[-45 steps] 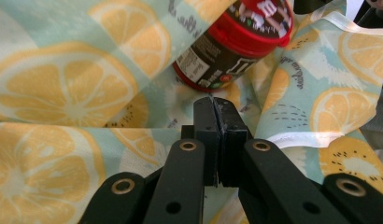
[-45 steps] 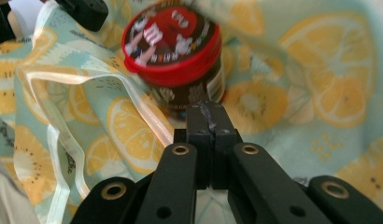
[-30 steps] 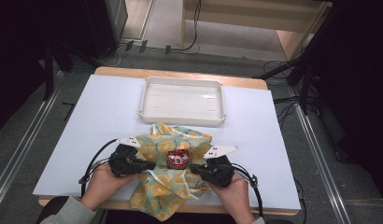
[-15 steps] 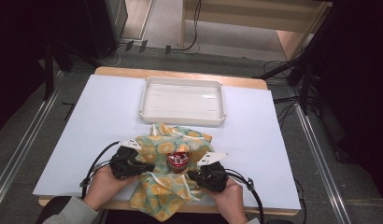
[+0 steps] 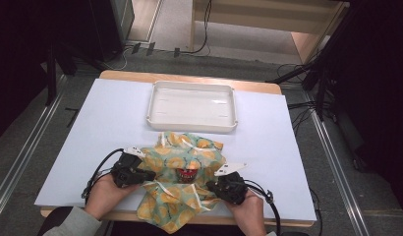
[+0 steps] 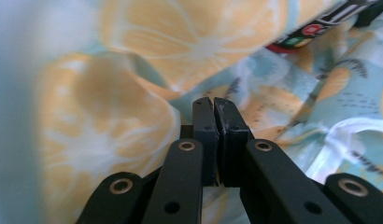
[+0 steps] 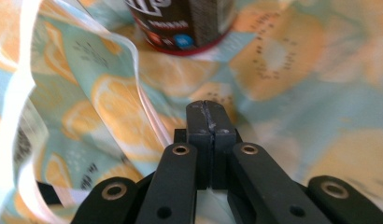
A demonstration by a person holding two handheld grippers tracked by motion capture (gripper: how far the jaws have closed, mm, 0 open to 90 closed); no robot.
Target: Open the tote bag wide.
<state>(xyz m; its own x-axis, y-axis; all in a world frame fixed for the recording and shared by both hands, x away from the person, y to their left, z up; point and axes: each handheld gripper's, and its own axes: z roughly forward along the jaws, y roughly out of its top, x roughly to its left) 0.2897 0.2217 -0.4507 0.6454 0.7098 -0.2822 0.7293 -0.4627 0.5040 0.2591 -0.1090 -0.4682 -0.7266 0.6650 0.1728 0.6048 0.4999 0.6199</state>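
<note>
A teal cloth bag (image 5: 182,160) printed with orange slices lies crumpled at the table's near edge, its white handles loose. A red and black can (image 5: 186,174) stands in its middle; its base is seen in the right gripper view (image 7: 189,28). My left gripper (image 5: 149,175) is at the bag's left edge, jaws pressed together on a fold of the fabric (image 6: 133,154). My right gripper (image 5: 211,185) is at the bag's right side, shut on the cloth (image 7: 283,93) just short of the can. A white handle (image 7: 21,93) arcs up beside its jaws.
An empty white tray (image 5: 192,121) stands just beyond the bag, near the table's far edge. White tabletop (image 5: 106,123) spreads to the left and right of the bag. The bag's near corner hangs over the table's front edge (image 5: 165,223).
Both grippers have drawn slightly toward the near edge and a little apart, staying shut. The bag's folds have shifted with them; the can stays in place.
</note>
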